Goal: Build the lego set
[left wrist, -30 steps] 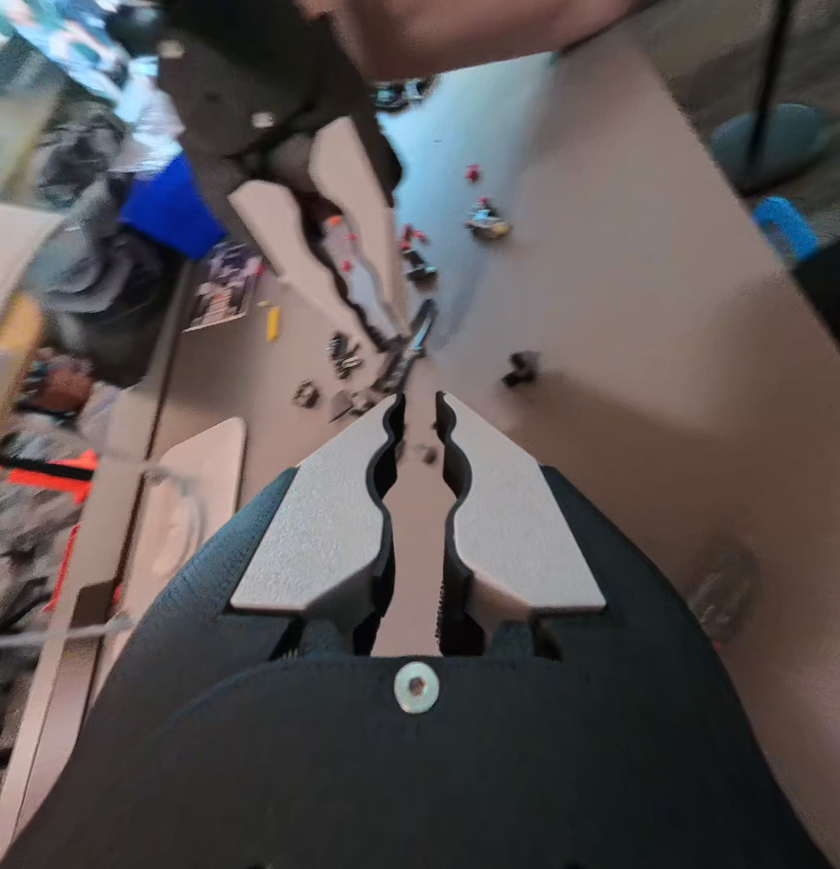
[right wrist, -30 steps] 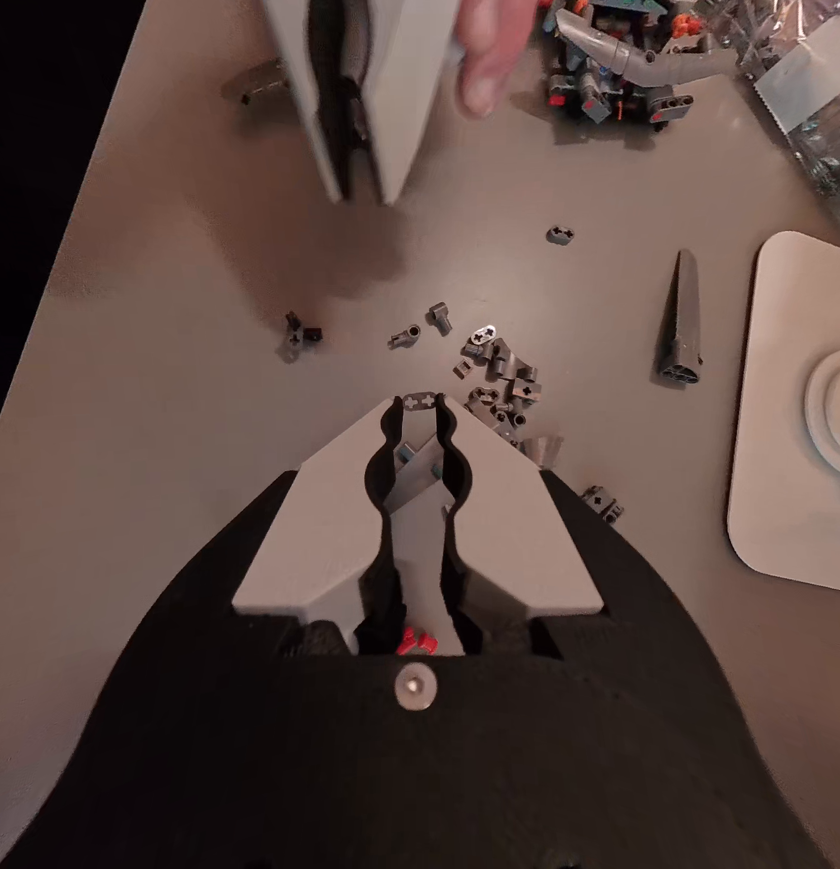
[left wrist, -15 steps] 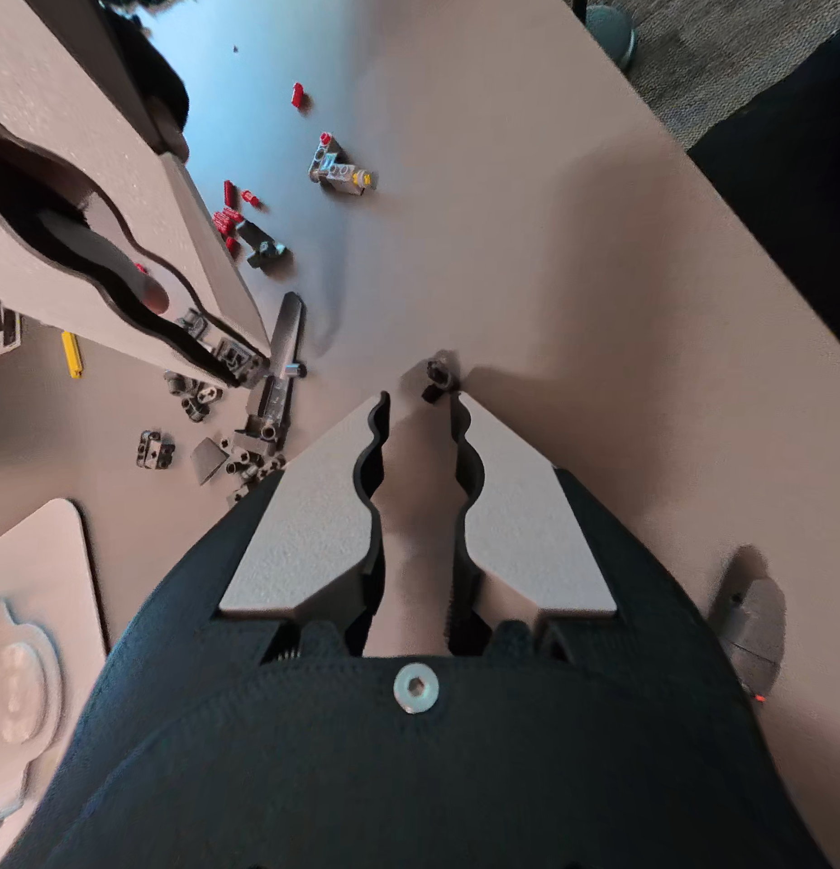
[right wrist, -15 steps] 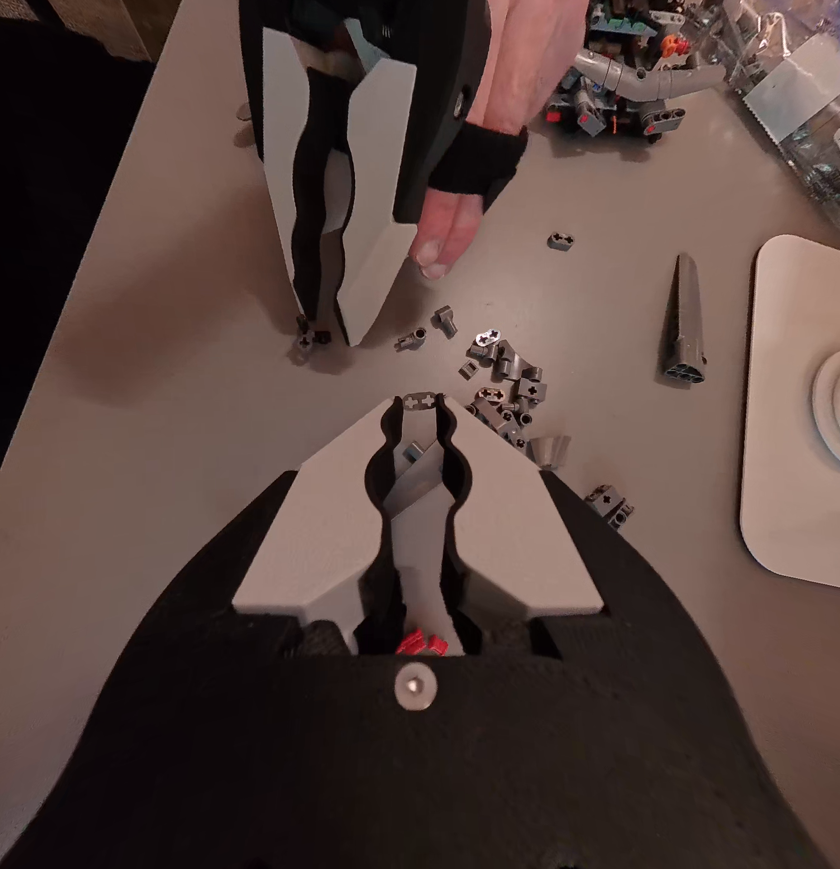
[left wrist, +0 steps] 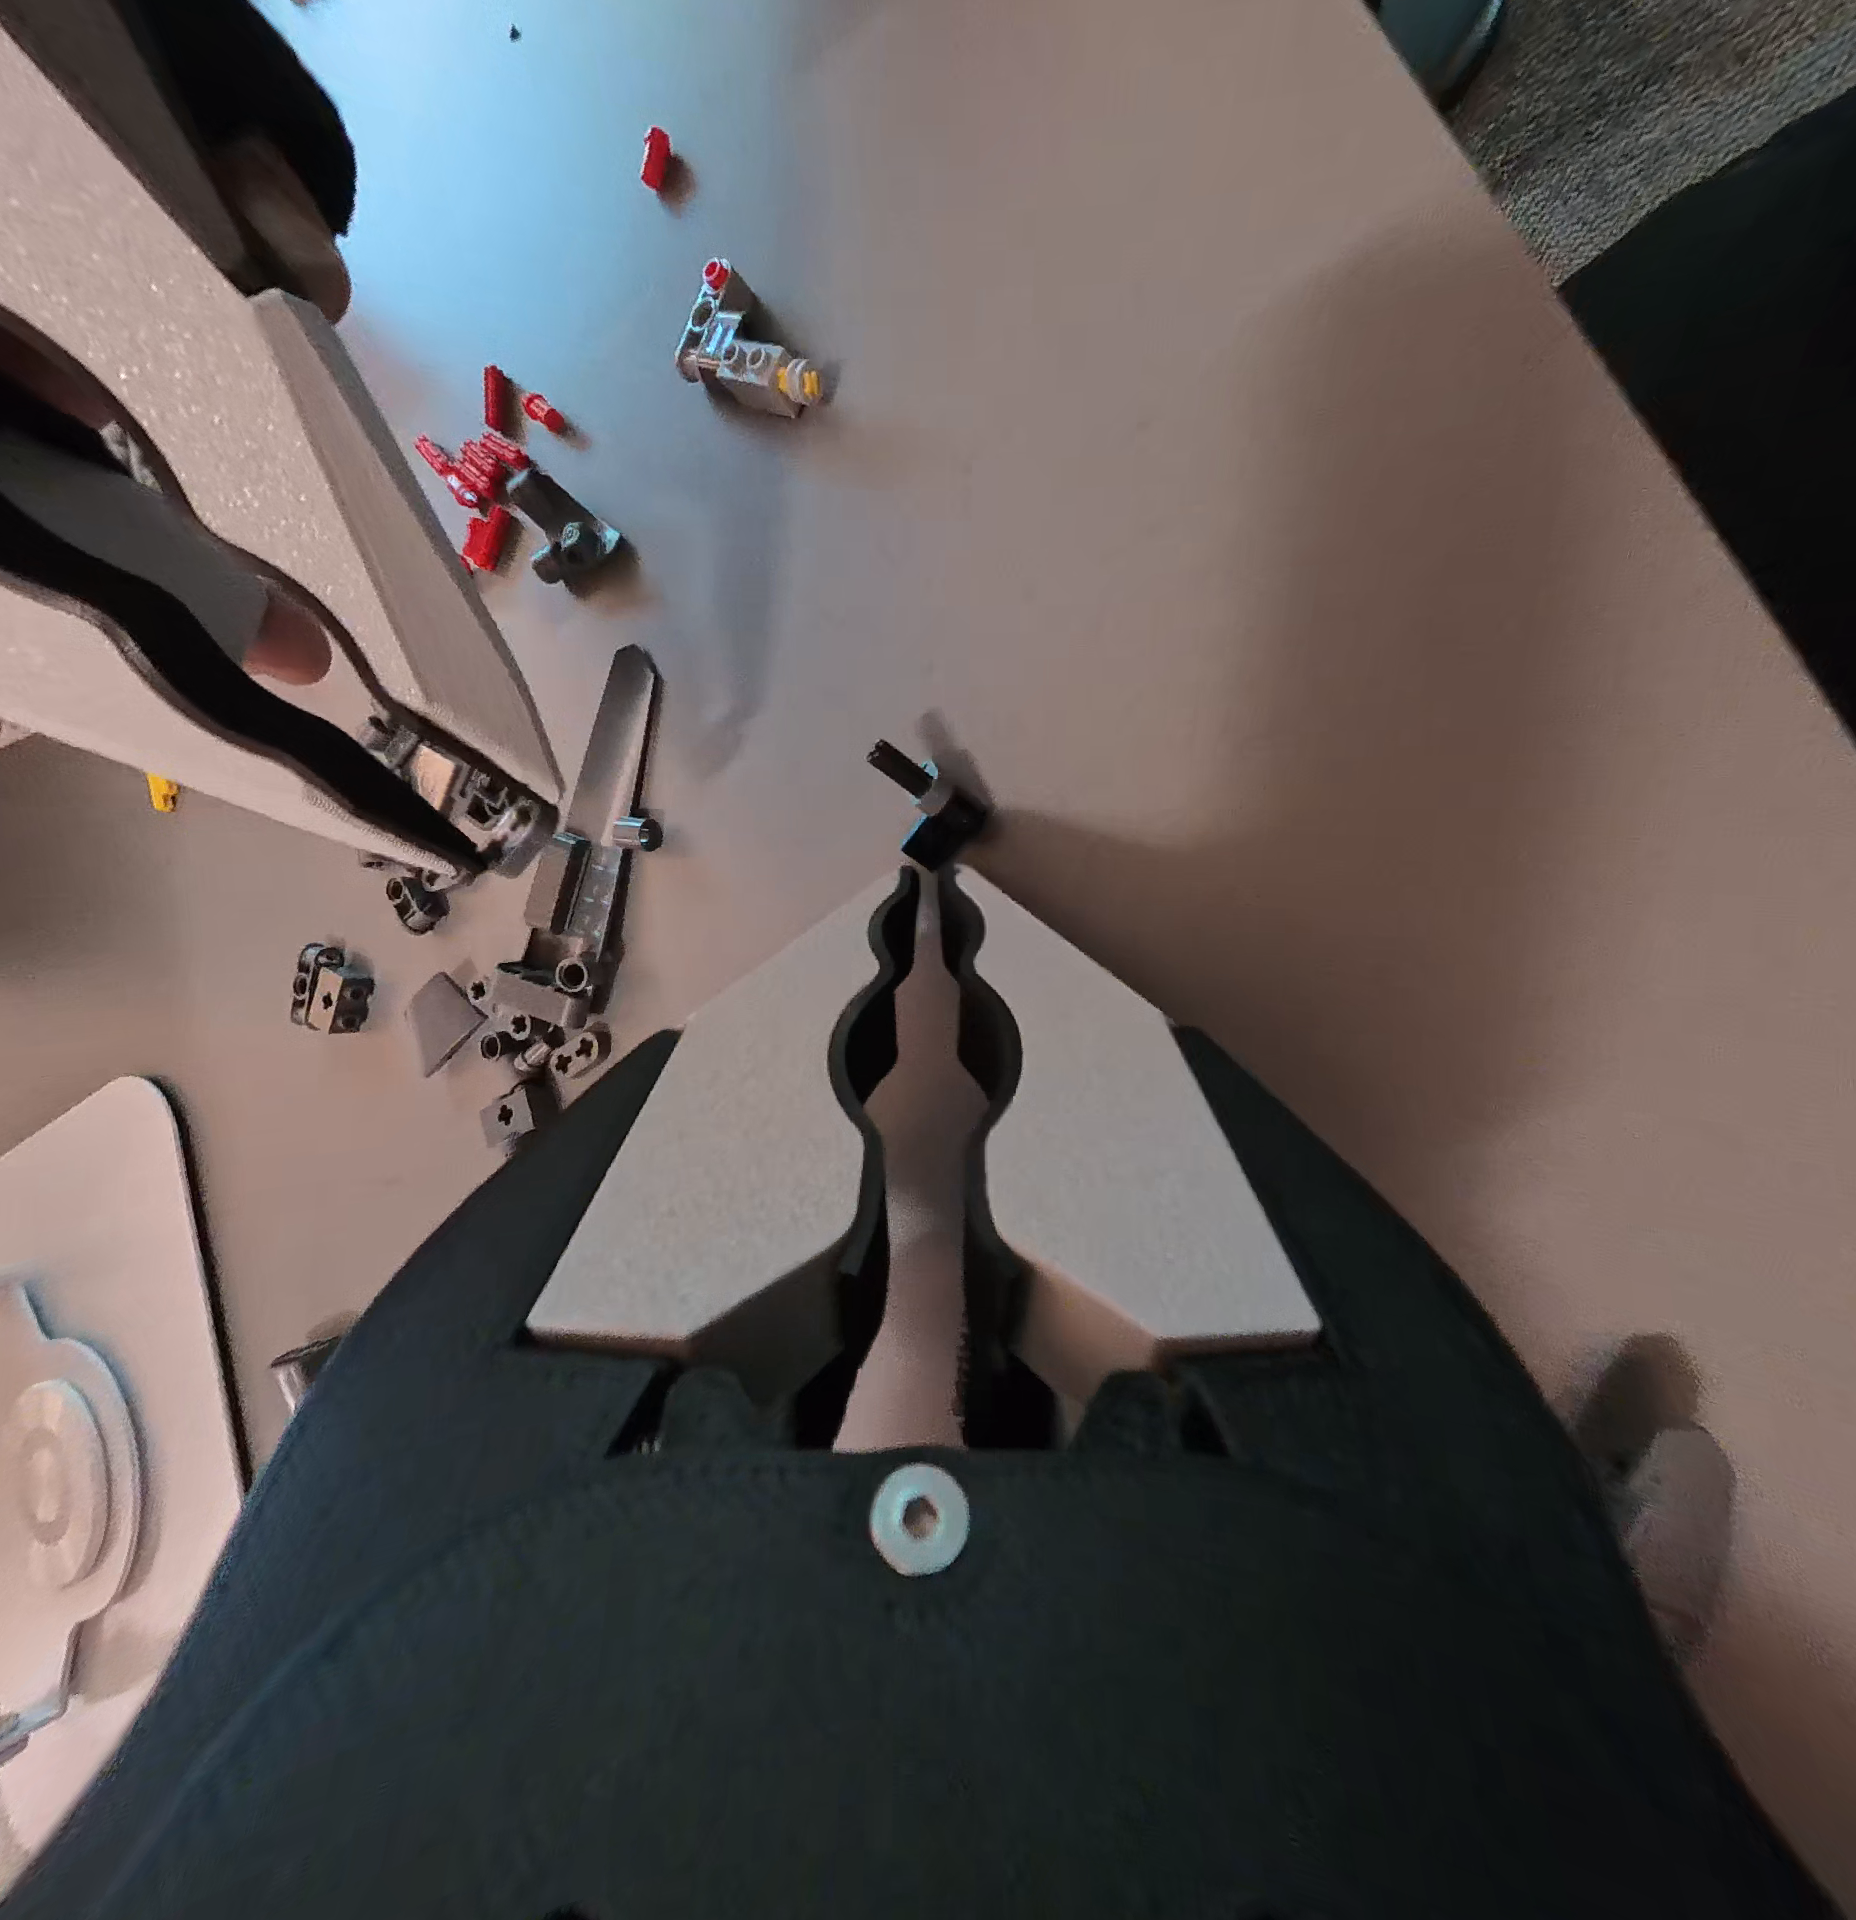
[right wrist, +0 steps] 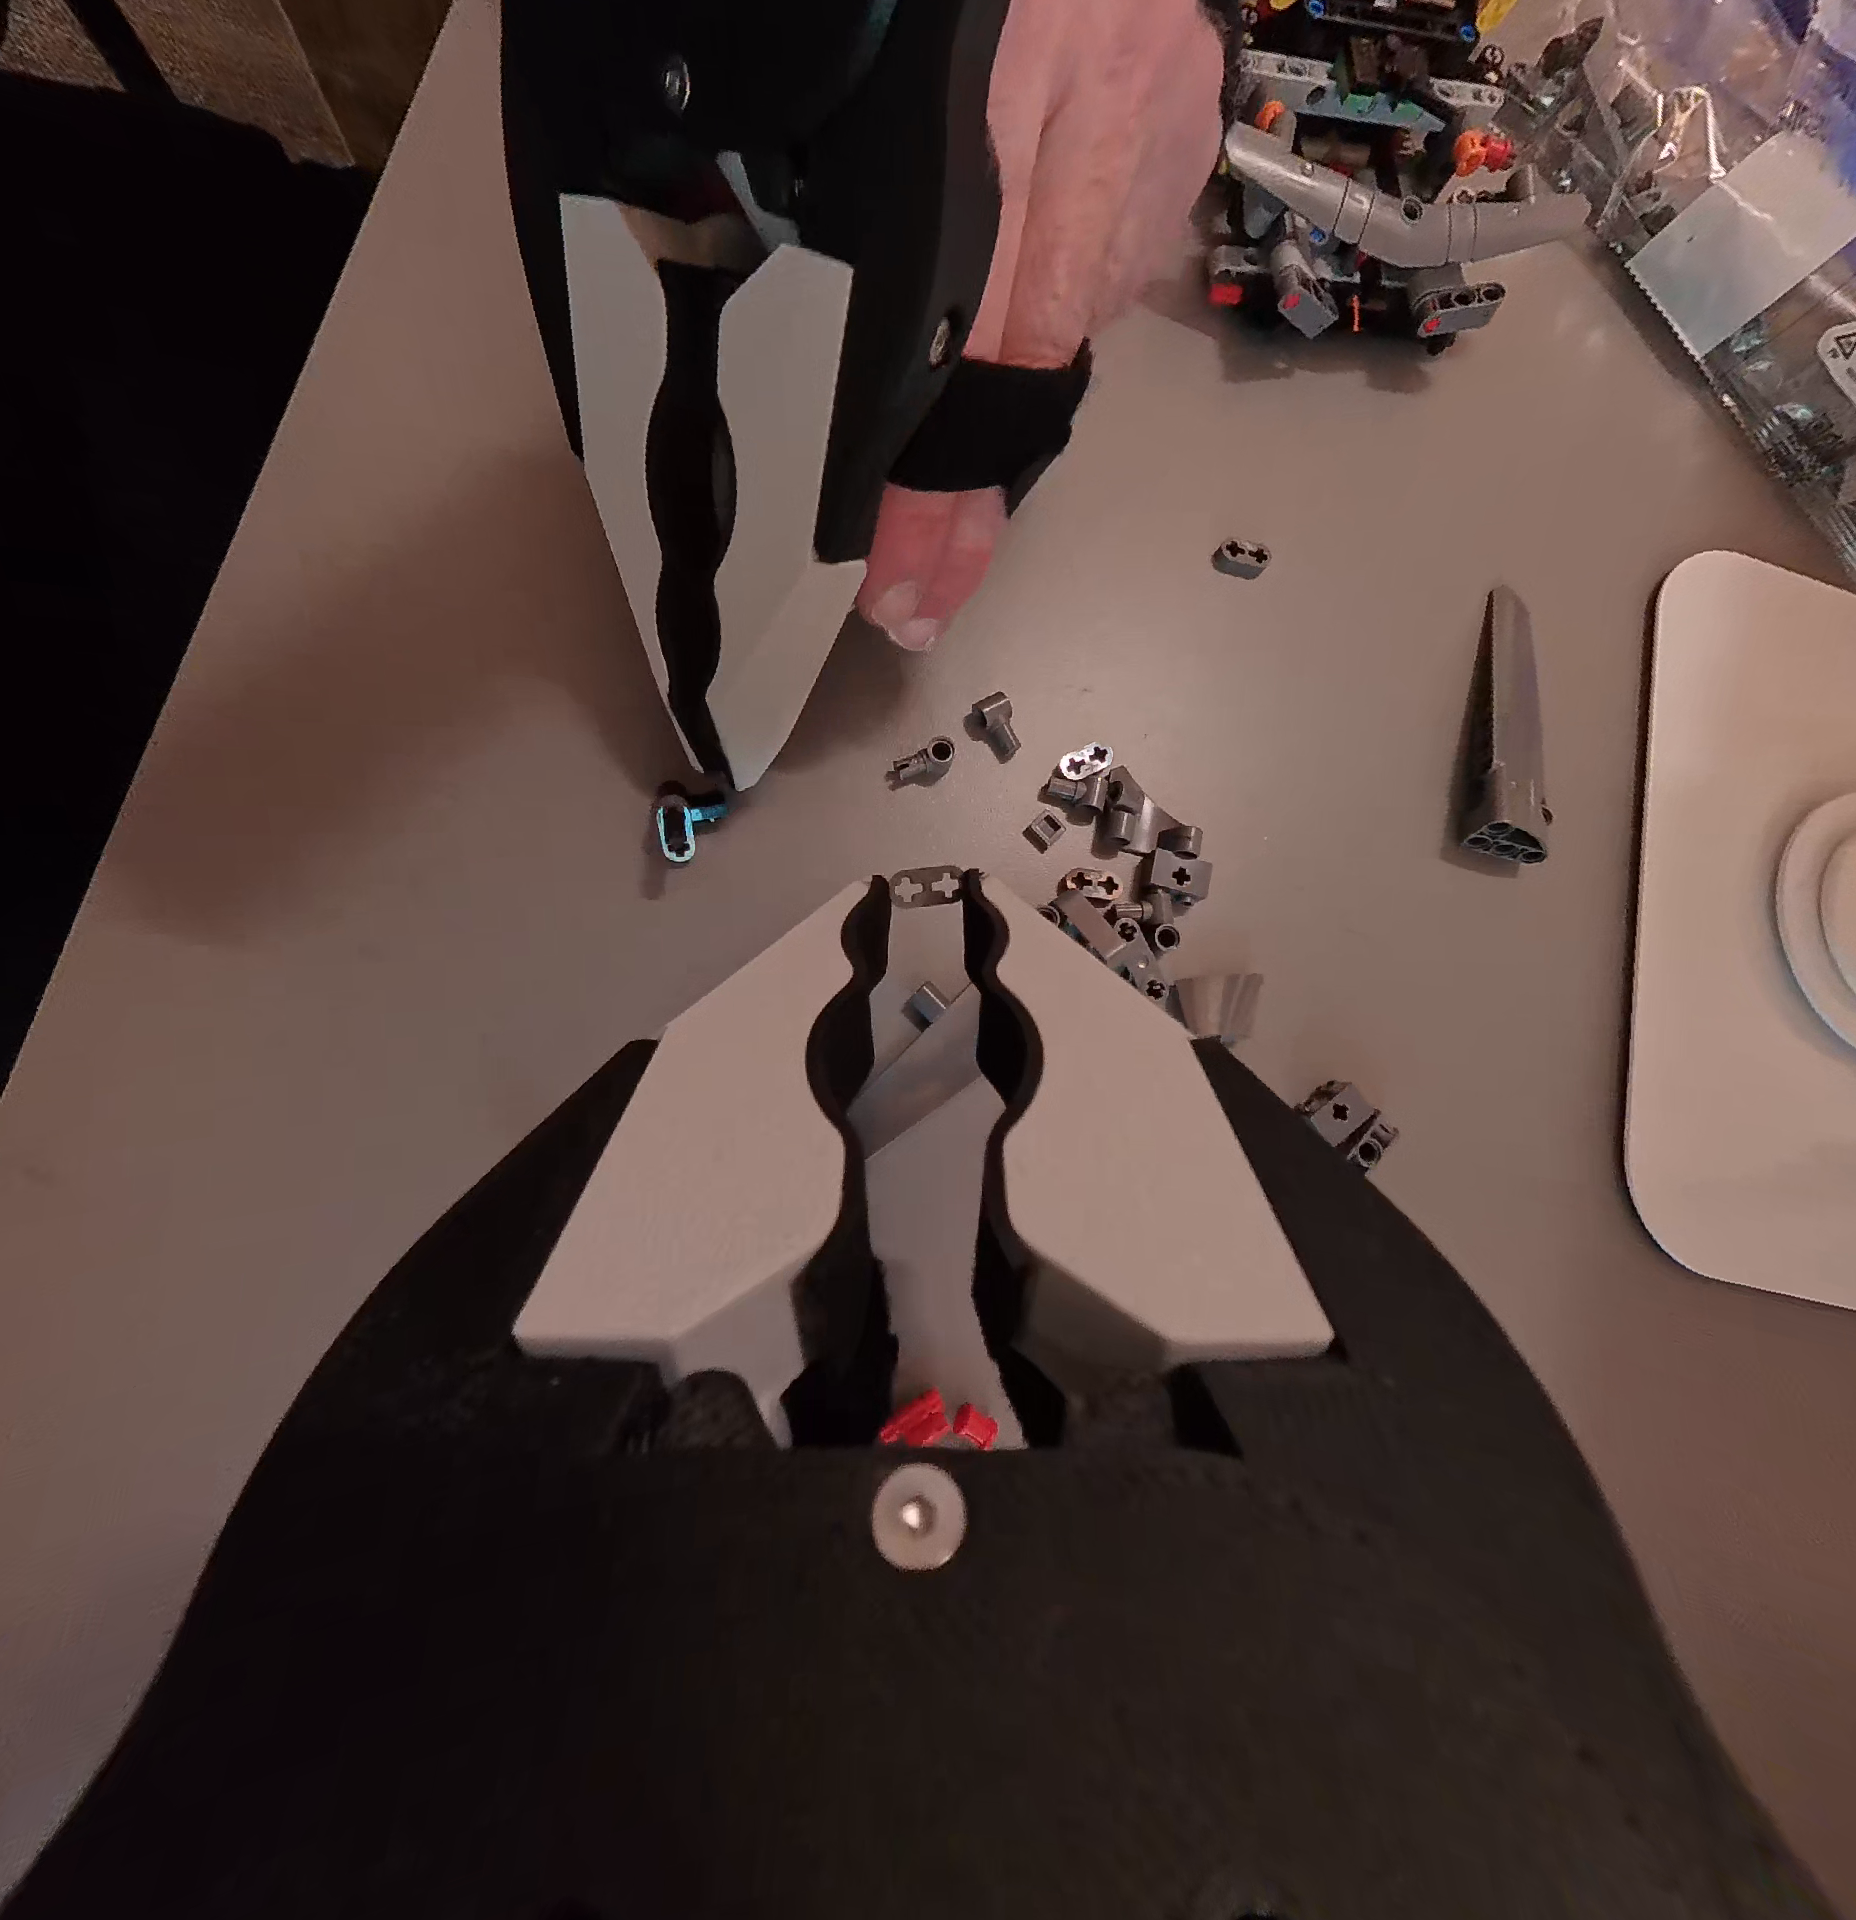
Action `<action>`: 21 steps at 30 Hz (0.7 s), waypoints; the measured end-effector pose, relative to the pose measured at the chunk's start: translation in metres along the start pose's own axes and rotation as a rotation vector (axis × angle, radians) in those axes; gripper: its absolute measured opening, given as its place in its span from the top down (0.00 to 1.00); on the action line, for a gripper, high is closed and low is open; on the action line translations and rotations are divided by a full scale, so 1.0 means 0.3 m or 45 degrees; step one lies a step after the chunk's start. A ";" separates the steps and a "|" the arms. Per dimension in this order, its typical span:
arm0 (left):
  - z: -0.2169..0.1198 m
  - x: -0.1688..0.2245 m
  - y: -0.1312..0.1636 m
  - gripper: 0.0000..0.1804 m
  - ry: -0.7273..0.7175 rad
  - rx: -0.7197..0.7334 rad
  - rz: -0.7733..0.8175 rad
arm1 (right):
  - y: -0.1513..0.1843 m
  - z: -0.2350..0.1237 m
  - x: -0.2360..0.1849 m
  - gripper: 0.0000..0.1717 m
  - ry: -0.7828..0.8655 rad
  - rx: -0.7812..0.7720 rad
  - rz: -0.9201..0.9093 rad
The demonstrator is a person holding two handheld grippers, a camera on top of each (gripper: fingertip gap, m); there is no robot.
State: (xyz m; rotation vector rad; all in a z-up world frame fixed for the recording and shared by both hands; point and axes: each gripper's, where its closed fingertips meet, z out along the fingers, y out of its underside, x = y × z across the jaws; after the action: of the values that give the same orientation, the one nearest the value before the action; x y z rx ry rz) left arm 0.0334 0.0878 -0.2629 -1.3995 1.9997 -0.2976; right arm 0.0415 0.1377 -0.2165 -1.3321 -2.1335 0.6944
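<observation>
The left claw (left wrist: 929, 883) is pinched on a small black connector piece (left wrist: 929, 816) at the surface (left wrist: 1267, 520). The right claw (right wrist: 929, 885) clamps a flat grey two-hole link (right wrist: 928, 887). Loose grey pieces (right wrist: 1121, 831) lie scattered just right.

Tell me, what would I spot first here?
Probably the right gripper, its fingers pinching a flat grey two-hole piece beside a pile of small grey pieces. Next, the left gripper, fingers closed, tips right by a small black piece on the table.

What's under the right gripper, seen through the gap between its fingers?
A grey sloped panel with a small grey stud, and red pieces near the base. The fingers hide its edges.
</observation>
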 end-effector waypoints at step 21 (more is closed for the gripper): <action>0.041 0.001 -0.040 0.98 0.295 0.024 -0.076 | 0.003 -0.005 -0.002 0.94 -0.010 0.010 -0.002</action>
State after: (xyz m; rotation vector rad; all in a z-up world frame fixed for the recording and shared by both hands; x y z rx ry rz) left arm 0.0502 0.0850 -0.2657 -1.4705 2.1351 -0.5251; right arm 0.0433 0.1377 -0.2162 -1.3255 -2.1359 0.7071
